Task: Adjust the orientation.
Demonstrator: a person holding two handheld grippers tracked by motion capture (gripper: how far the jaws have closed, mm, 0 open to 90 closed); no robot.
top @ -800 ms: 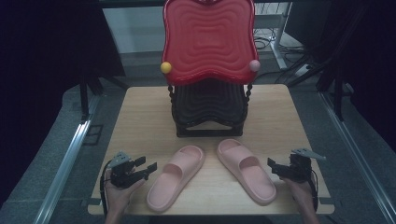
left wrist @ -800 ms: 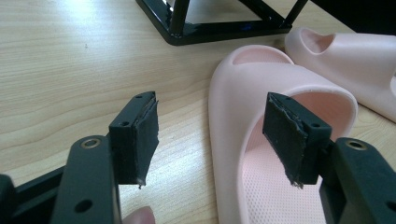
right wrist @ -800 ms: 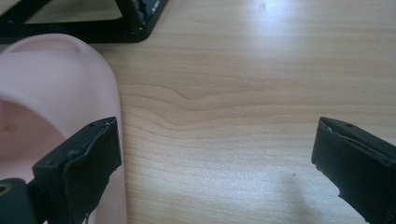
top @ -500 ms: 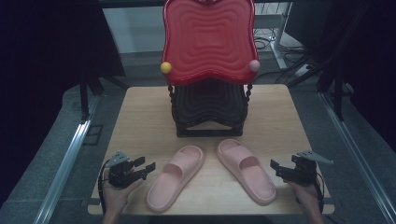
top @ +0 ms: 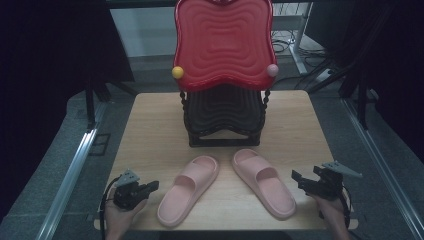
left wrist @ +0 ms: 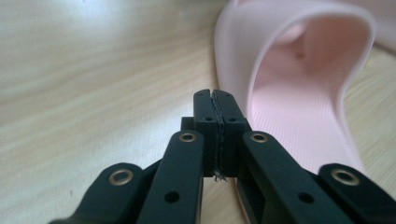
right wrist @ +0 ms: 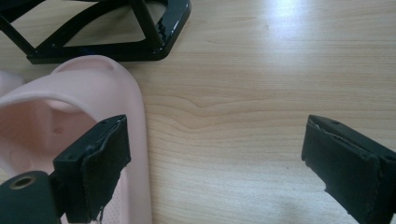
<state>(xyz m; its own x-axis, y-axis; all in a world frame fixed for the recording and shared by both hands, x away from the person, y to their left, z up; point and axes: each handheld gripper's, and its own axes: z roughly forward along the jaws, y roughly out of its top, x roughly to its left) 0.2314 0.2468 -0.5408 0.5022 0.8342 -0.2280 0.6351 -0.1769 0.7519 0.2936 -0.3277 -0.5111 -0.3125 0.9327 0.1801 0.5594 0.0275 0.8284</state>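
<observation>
Two pink slippers lie side by side on the wooden table (top: 155, 130), toes pointing away from me. My left gripper (top: 153, 186) rests at the near left, just left of the left slipper (top: 187, 190), with its jaws pressed together on nothing. In the left gripper view the shut gripper (left wrist: 215, 100) points at that slipper's open heel side (left wrist: 299, 93). My right gripper (top: 299, 181) sits at the near right beside the right slipper (top: 265, 182), open. In the right gripper view its gripper (right wrist: 215, 154) spans bare wood, the left pad (right wrist: 100, 158) overlapping the slipper's edge (right wrist: 93, 93).
A black wavy rack (top: 223, 115) with a red wavy panel (top: 223, 45) above it stands at the table's back centre, a yellow ball (top: 177, 72) and a pink ball (top: 272, 70) at its sides. Its black base (right wrist: 116, 37) lies just beyond the right slipper. Metal rails flank the table.
Both hands have drifted slightly toward the near edge of the table. The slippers and the rack have stayed in place.
</observation>
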